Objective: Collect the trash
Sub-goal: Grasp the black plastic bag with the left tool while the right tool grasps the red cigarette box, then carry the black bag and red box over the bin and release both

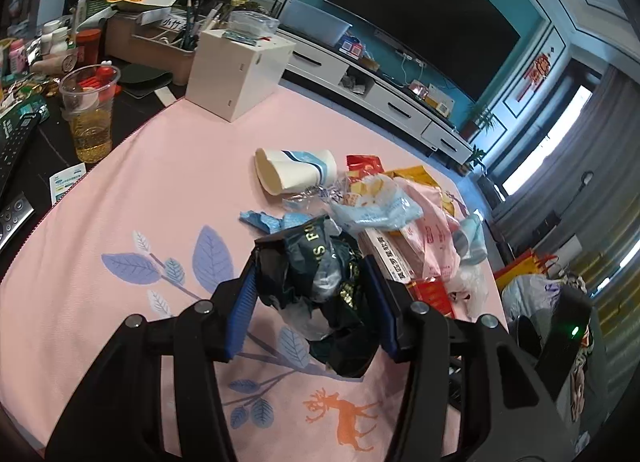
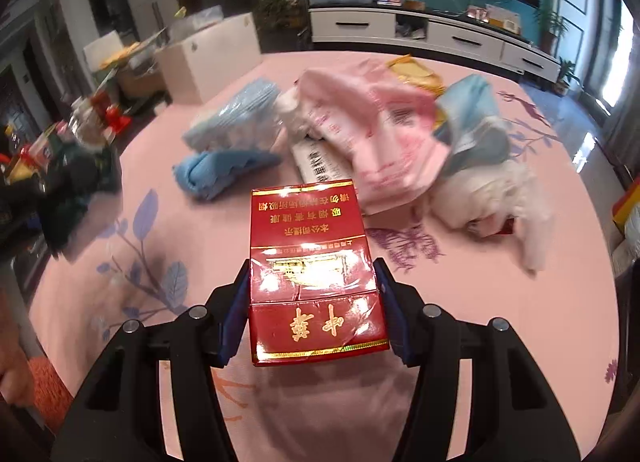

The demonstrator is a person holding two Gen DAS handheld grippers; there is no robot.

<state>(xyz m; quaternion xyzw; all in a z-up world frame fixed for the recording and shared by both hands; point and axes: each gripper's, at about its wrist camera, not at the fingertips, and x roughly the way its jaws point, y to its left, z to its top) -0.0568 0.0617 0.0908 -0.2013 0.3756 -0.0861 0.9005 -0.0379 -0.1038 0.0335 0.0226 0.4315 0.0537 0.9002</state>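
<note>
Red cigarette pack (image 2: 316, 274) clamped in your right gripper (image 2: 314, 302); left gripper (image 1: 316, 290) grips crumpled dark wrapper (image 1: 320, 278). Glossy pack could slip; wrapper scraps may shed onto surface (image 1: 160, 202).

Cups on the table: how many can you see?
2: a paper cup lying on its side by the trash pile, and a plastic cup of yellow liquid standing at the left. Others may be hidden.
</note>
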